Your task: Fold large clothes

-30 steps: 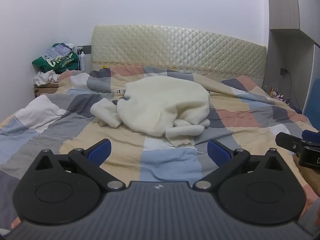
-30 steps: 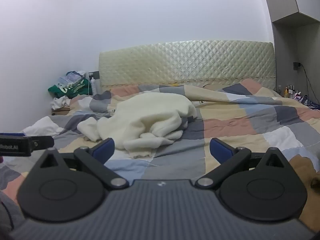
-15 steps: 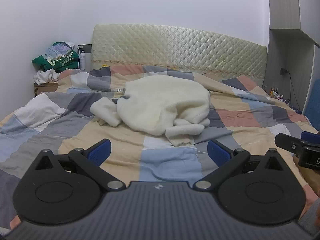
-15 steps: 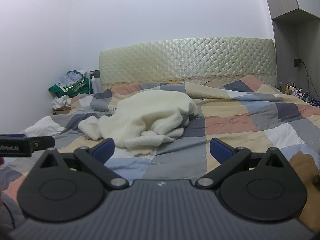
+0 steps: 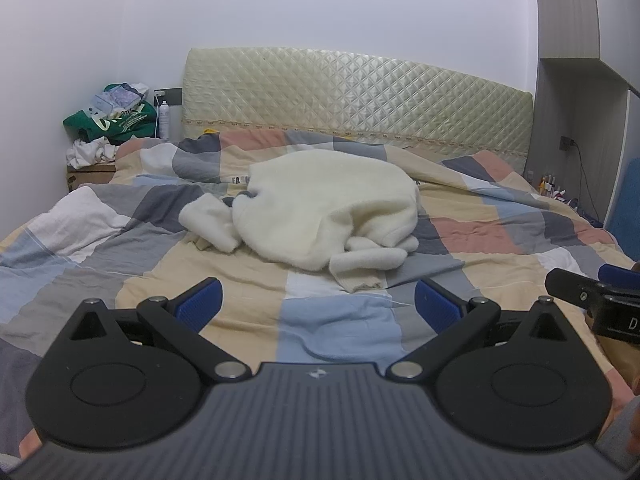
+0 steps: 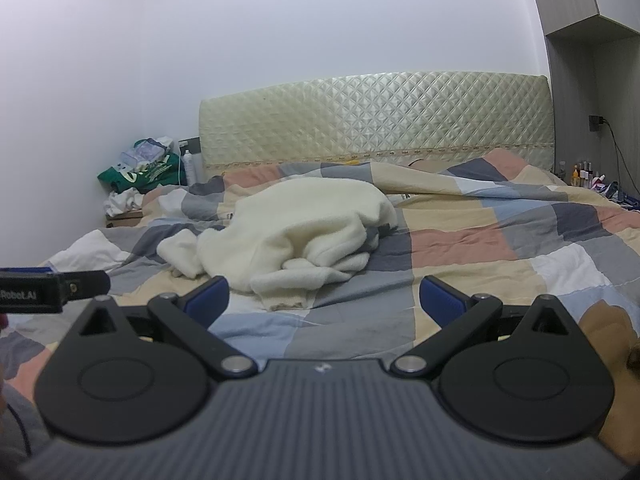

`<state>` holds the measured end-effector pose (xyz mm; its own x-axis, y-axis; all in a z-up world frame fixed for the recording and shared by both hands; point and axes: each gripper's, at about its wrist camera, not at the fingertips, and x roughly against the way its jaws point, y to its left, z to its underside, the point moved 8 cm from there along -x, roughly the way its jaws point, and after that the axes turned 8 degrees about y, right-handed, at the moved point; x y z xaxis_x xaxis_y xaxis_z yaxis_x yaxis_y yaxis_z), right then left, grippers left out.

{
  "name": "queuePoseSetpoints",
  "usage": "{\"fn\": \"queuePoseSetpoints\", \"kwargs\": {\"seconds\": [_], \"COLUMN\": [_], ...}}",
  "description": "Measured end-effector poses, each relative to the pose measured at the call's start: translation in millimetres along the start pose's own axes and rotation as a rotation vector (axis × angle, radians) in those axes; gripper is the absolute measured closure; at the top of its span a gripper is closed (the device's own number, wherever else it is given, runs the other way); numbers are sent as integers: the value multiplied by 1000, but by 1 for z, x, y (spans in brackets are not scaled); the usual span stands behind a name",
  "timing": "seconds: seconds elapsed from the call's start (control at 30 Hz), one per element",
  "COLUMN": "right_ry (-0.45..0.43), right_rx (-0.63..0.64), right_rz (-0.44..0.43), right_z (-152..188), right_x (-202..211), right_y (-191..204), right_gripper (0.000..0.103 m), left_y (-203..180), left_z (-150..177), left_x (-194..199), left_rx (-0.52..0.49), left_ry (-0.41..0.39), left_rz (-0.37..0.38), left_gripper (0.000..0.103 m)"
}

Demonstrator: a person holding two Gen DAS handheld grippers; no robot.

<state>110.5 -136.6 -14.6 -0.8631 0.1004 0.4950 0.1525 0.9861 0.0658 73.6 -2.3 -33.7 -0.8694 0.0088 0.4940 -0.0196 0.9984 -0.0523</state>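
A cream fleece garment [image 5: 320, 208] lies crumpled in the middle of the bed on a checked quilt [image 5: 120, 248]; a sleeve end points toward me. It also shows in the right wrist view [image 6: 304, 232]. My left gripper [image 5: 318, 306] is open and empty, held above the quilt short of the garment. My right gripper [image 6: 324, 298] is open and empty, also short of the garment. The right gripper's finger shows at the right edge of the left wrist view [image 5: 592, 296]. The left gripper's finger shows at the left edge of the right wrist view [image 6: 52, 284].
A padded headboard [image 5: 360, 96] stands at the far end. A nightstand with a pile of clothes and a green bag [image 5: 112, 124] is at far left. Small bottles [image 6: 584, 170] sit at far right. A brown cloth [image 6: 604, 320] lies near the right gripper.
Both grippers have drifted slightly, and the garment sits a little higher in the views. The garment and the jaws are unchanged.
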Motion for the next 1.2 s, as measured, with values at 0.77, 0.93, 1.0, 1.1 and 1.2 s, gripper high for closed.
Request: {"fn": "queuePoseSetpoints", "kwargs": {"seconds": [0.77,0.93,1.0,1.1,1.2], "right_ry": [13,16,17,17,18], "right_rx": [0,-1,-2,-1,-3], "right_rz": [1,1,1,1,0], "right_z": [5,5,6,6,6], "right_x": [-4,-4,-4,-4,-4], "right_y": [-1,-1,-1,-2,-2], "right_gripper": [0,0,0,0,0], "left_y": [-1,-2,-2,-2,-2], "left_z": [-1,-1,0,0,-1], "left_x": [-3,-4,-2,-2,-3], "left_rx": [-2,-3,-2,0,4], "left_ry": [2,2,2,1,1], "left_rz": [7,11,13,15,17], "left_gripper": [0,0,0,0,0]}}
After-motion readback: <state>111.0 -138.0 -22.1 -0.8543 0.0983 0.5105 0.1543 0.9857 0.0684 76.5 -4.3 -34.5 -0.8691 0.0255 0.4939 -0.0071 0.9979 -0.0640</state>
